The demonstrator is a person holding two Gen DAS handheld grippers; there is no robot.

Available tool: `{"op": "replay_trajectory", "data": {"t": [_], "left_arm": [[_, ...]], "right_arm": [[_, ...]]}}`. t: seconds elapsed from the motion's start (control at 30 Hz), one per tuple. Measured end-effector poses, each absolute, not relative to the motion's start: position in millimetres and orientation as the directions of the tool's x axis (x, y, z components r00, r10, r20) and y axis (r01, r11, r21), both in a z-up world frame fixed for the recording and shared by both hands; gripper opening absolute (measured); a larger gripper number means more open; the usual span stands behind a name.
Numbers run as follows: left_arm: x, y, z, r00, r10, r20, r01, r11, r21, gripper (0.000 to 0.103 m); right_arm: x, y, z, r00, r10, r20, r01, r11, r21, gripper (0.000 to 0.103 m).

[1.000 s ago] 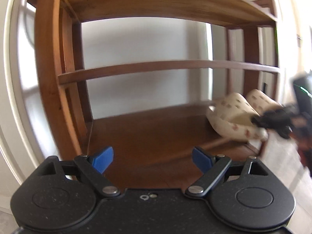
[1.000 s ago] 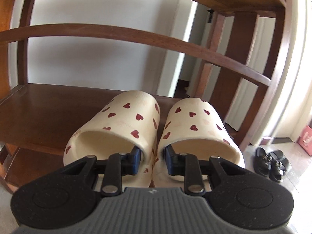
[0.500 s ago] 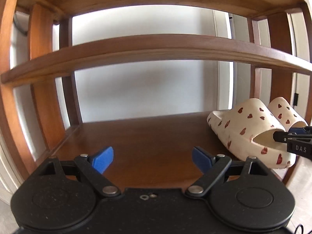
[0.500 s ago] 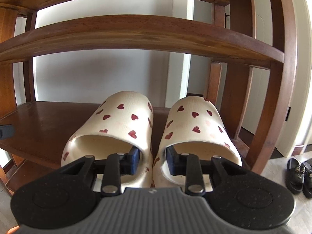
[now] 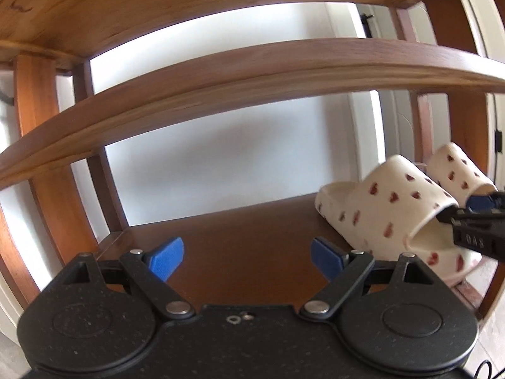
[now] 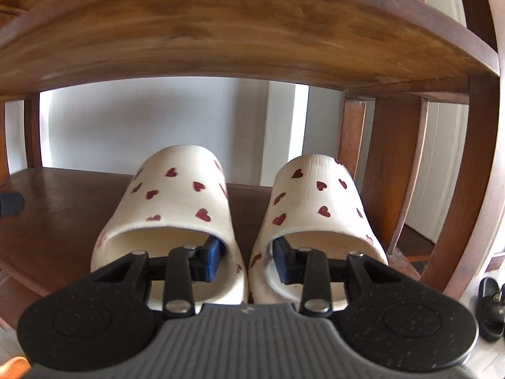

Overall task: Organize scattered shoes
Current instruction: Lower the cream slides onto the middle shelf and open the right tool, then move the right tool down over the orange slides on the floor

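1. I am putting a pair of slippers on the bottom shelf (image 6: 69,208) of a wooden shoe rack (image 5: 252,66).
2. The slippers are cream with little red hearts. The left slipper (image 6: 176,195) and the right slipper (image 6: 318,195) sit side by side on the shelf, toes to the wall, near the right end of the rack.
3. My right gripper (image 6: 246,257) has one finger inside each slipper. The inner walls of both slippers are between my fingers.
4. My right jaws are opening now. There is a small gap between each pad and the slipper wall, so I think I am letting go.
5. My left gripper (image 5: 246,254) is over the bare part of the same shelf, well apart from the slippers. Its jaws are wide and hold nothing.
6. So this step is nearly done, I think. The slippers look flat and tidy on the shelf.
7. Next I should open a bit more and pull my right fingers straight back out, slowly, so I do not drag a slipper off the edge.
8. A pair of black sandals (image 6: 492,309) lies on the floor to the right. It may be next.
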State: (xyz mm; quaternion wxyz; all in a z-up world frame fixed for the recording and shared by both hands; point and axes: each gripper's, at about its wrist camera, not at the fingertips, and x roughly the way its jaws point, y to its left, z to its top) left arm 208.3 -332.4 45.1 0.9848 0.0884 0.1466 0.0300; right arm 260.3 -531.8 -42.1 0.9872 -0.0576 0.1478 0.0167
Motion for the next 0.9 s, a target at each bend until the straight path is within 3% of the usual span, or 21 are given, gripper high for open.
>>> {"op": "replay_trajectory", "data": {"t": [0.1,0.17,0.23,0.4,0.47,0.53,0.57,0.6,0.7,0.83,0.9], "left_arm": [[206.4,-322.7,43.1,0.957,0.074,-0.28,-0.022,0.982,0.186,0.089],[203.5,-315.9,43.8,0.96,0.051,-0.277,0.002,0.982,0.19,0.089],[199.5,-306.7,44.2,0.962,0.031,-0.272,0.025,0.98,0.199,0.089],[179.7,-273.5,44.1,0.967,-0.053,-0.251,0.102,0.977,0.187,0.091],[173.5,-261.7,40.3,0.965,-0.088,-0.249,0.139,0.971,0.195,0.092],[170.5,-248.6,35.8,0.958,-0.117,-0.263,0.169,0.968,0.187,0.092],[169.6,-241.9,33.8,0.952,-0.132,-0.275,0.185,0.967,0.176,0.092],[168.8,-235.4,32.4,0.945,-0.145,-0.292,0.199,0.966,0.166,0.092],[160.9,-218.6,34.7,0.932,-0.17,-0.321,0.225,0.964,0.142,0.092],[136.2,-181.4,45.6,0.923,-0.209,-0.324,0.254,0.961,0.105,0.094],[124.5,-164.4,45.5,0.923,-0.209,-0.324,0.251,0.963,0.095,0.096]], "right_arm": [[247.9,-526.8,-46.6,0.963,-0.015,-0.269,-0.015,0.994,-0.11,0.042],[230.1,-526.1,-46.7,0.968,-0.024,-0.249,0.004,0.997,-0.08,0.068],[198.5,-523.4,-46.1,0.979,-0.046,-0.197,0.033,0.997,-0.066,0.08],[118.3,-511.6,-55.1,0.99,-0.025,-0.136,0.02,0.999,-0.038,0.086],[88.7,-496.7,-66.1,0.979,0.089,-0.185,-0.092,0.996,-0.011,0.085],[77.7,-461.1,-84.5,0.882,0.298,-0.365,-0.304,0.952,0.042,0.083],[77.3,-453.7,-88.9,0.849,0.341,-0.404,-0.342,0.937,0.071,0.076],[85.9,-438.6,-99.2,0.758,0.434,-0.486,-0.409,0.898,0.164,0.074],[121.7,-392.7,-142.5,0.535,0.462,-0.708,-0.322,0.886,0.334,0.074],[157.3,-378.9,-186.3,0.403,0.459,-0.792,-0.088,0.881,0.465,0.076],[159.0,-363.3,-200.0,0.344,0.445,-0.827,-0.045,0.887,0.459,0.074]]}}
